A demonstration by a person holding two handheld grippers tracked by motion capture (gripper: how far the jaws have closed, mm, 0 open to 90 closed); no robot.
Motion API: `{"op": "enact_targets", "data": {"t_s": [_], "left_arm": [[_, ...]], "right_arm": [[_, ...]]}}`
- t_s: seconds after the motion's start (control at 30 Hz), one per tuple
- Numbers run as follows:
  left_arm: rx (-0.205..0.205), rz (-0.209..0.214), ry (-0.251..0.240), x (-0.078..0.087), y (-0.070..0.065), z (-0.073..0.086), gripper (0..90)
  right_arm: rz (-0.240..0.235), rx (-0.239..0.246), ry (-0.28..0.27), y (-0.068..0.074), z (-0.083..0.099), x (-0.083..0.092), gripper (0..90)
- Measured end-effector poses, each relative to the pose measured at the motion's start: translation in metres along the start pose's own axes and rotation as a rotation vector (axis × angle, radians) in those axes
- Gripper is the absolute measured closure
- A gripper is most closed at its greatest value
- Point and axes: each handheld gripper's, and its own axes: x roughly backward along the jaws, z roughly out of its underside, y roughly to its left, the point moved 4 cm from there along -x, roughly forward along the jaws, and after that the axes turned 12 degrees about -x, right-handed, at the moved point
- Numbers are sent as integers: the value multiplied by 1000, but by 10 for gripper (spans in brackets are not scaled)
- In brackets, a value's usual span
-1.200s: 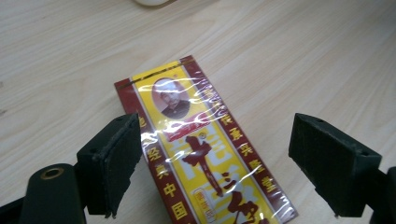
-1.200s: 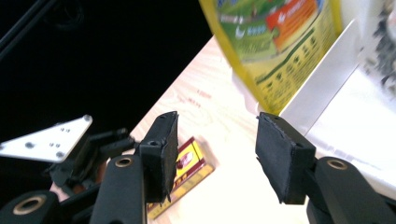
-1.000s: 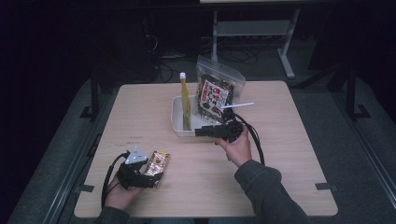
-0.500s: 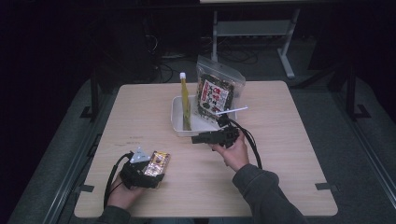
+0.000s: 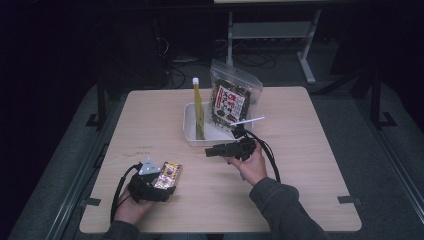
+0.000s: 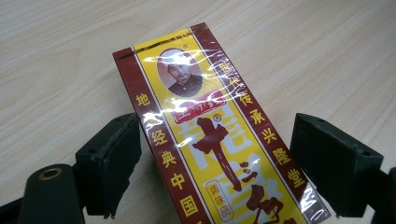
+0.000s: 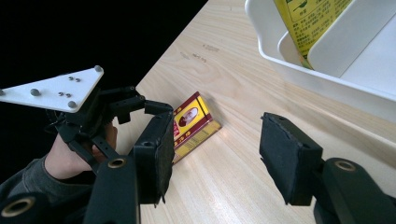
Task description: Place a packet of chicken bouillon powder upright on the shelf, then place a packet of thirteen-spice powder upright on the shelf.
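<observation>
I see a white tray (image 5: 190,131) near the middle of the wooden table (image 5: 310,170). A tall yellow packet (image 5: 199,107) stands upright in it, and a clear snack bag (image 5: 231,100) leans at its far right side. A white straw (image 5: 248,121) lies across the tray's right rim. A metal frame (image 5: 272,30) stands beyond the table.

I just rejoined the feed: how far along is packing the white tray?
Done: the tall yellow pouch and the clear seaweed snack bag stand in the white plastic tray. In hand: the left gripper straddles the red-and-yellow flat box on the table, fingers not clamped. Left: lifting that box into the tray; the right gripper is open and empty.
</observation>
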Motion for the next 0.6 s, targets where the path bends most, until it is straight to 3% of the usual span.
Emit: {"op": "enact_targets", "data": {"t_s": [0.6], "left_arm": [[12, -6, 18, -2, -1, 0, 155]], "right_arm": [[-4, 29, 39, 11, 7, -12, 440]]}}
